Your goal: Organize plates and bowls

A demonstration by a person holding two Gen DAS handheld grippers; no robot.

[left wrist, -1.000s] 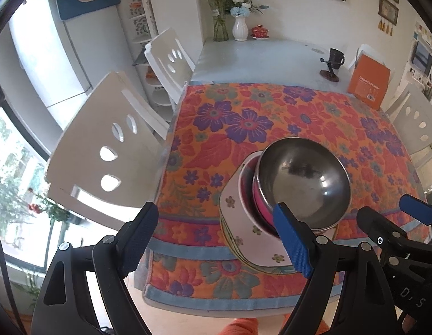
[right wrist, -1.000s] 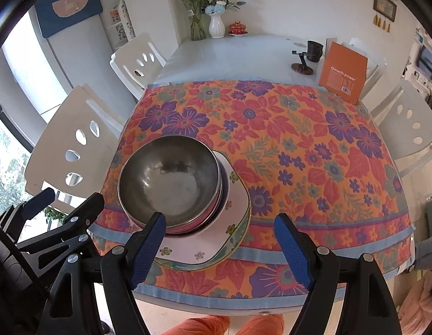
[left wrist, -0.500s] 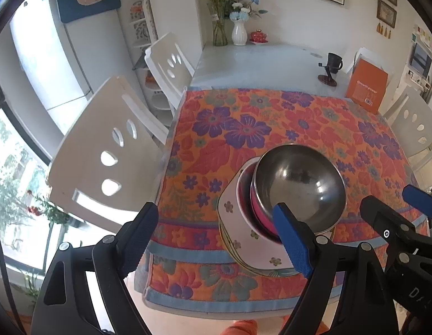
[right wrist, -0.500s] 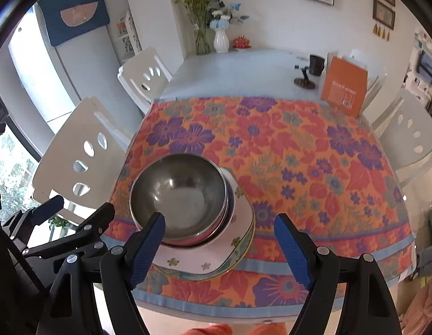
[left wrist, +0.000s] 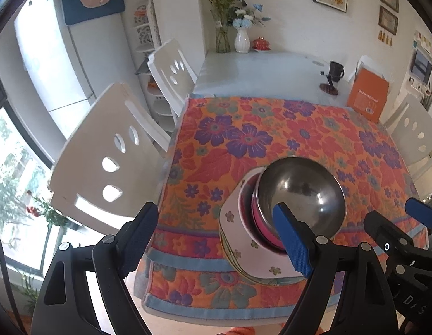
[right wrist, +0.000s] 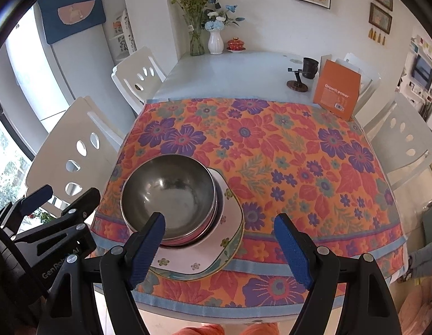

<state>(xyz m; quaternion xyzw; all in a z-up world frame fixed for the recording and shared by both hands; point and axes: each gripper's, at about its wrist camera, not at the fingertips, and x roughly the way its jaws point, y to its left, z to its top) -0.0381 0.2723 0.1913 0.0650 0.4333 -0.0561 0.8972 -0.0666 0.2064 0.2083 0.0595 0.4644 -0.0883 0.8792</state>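
Left tongs (left wrist: 216, 237) are wide open and empty. The steel bowl (right wrist: 168, 192) sits nested in a pink bowl (left wrist: 257, 223) on the floral plates (right wrist: 216, 251), near the surface's front edge. Right tongs (right wrist: 218, 251) gape too. Stack looks done, probably; back off straight, no bumping.

Left tool (left wrist: 218, 237) and right tool (right wrist: 220, 247) both gape wide, holding nothing.

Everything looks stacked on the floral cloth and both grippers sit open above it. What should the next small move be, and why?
Probably pull both grippers back and stop. The steel bowl sits nested in a pink bowl on the flowered plate, near the cloth's front edge. The left gripper and right gripper hold nothing, jaws apart, and no other dishes show.
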